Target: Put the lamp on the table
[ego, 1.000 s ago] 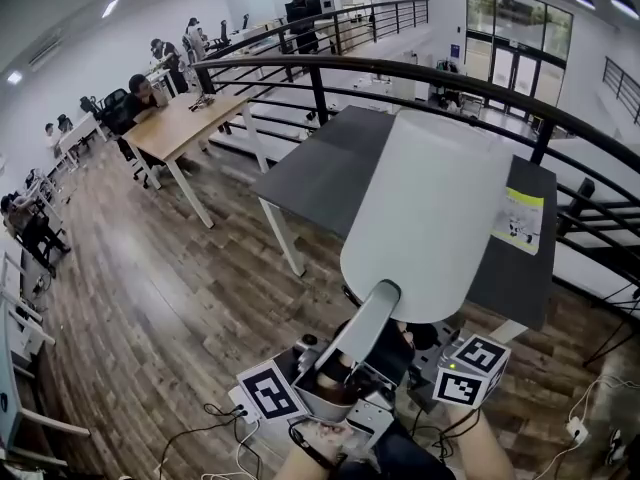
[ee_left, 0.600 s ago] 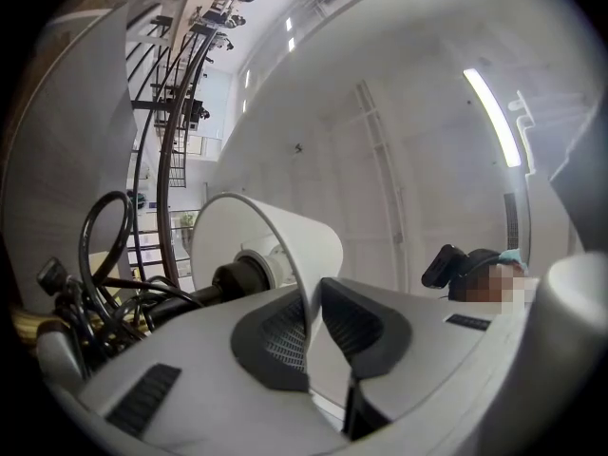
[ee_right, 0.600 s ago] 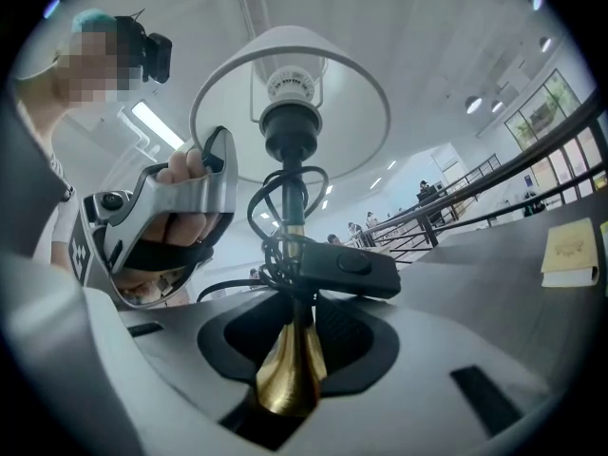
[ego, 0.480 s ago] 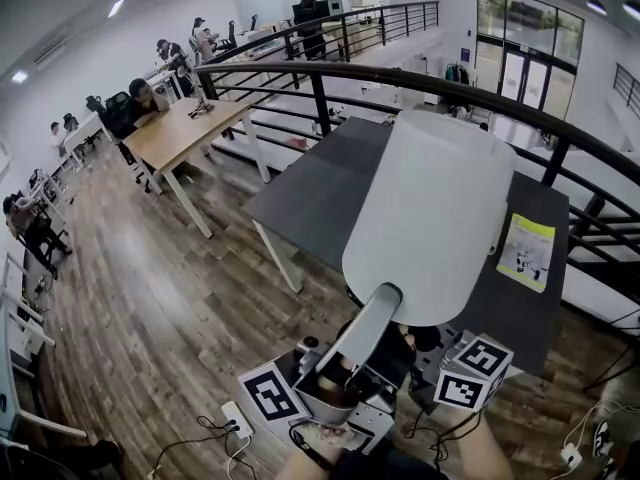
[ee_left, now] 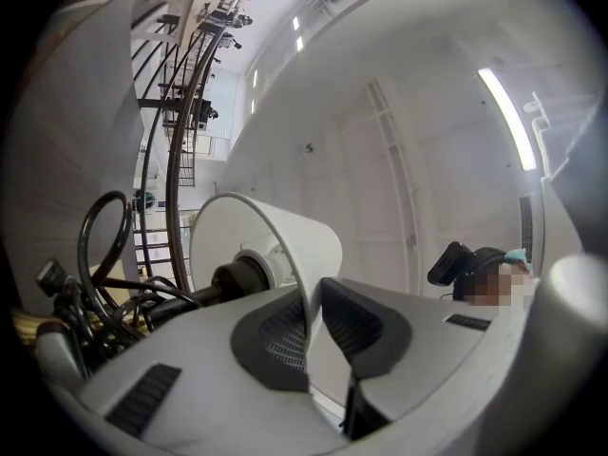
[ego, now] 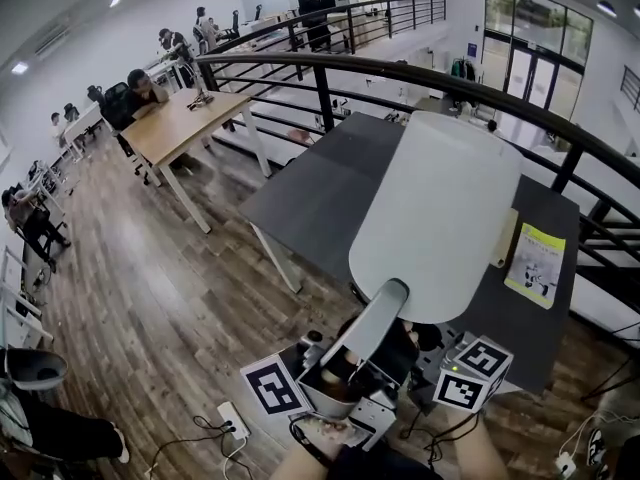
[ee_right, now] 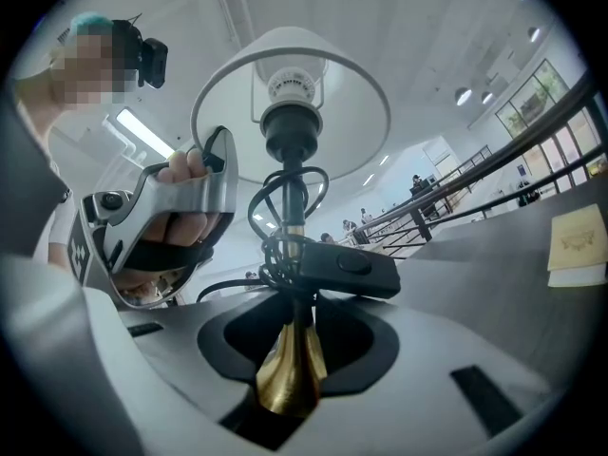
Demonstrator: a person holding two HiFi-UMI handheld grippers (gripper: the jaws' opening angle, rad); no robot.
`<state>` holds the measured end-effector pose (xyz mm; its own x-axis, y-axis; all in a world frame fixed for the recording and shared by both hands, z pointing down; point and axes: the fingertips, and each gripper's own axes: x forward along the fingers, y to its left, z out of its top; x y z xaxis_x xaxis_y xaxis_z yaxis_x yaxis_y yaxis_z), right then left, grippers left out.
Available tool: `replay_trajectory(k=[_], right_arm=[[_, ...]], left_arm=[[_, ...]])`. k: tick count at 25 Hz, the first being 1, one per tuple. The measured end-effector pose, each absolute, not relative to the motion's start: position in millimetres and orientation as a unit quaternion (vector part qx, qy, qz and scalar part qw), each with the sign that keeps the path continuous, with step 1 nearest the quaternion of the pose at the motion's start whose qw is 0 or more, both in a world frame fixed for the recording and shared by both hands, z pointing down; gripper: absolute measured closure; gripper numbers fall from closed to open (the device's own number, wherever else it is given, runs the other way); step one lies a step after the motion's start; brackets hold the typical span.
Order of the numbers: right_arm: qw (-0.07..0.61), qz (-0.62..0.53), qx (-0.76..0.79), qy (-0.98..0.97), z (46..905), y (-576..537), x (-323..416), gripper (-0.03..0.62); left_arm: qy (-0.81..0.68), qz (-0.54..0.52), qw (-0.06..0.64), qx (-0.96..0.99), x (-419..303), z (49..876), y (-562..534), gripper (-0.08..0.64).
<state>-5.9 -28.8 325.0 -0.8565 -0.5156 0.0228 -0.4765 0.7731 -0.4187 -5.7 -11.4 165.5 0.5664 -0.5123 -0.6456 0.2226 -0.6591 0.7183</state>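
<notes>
Both grippers sit low and close together before the person's body, holding the brass-stemmed lamp (ego: 435,218) with its white drum-shaped fabric shade in the air by the near edge of the dark grey rectangular worktop (ego: 310,193). Whether it already hangs over the surface is hard to judge. The left gripper (ee_left: 313,326) tilts upward, its fingers narrow and pinched on the shade's thin rim. The right gripper (ee_right: 290,350) lies level, its fingers set wider and clamped on the flared brass stem (ee_right: 285,378). Only the right gripper view shows the bulb socket (ee_right: 288,126) and the black cord (ee_right: 285,245) wound round the stem. The head view hides these under the shade and shows a yellow-green leaflet (ego: 535,263) on the worktop.
</notes>
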Motion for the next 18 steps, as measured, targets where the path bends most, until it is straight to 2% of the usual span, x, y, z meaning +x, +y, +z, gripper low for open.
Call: replay_trajectory(k=[18], right_arm=[[0.050,-0.208,-0.332,0.919,352.2,-201.4,-30.1,0.468]], left_arm=[[-0.049,-0.427,0.438,0.789,-33.4,195.0,-181.4,0.509]])
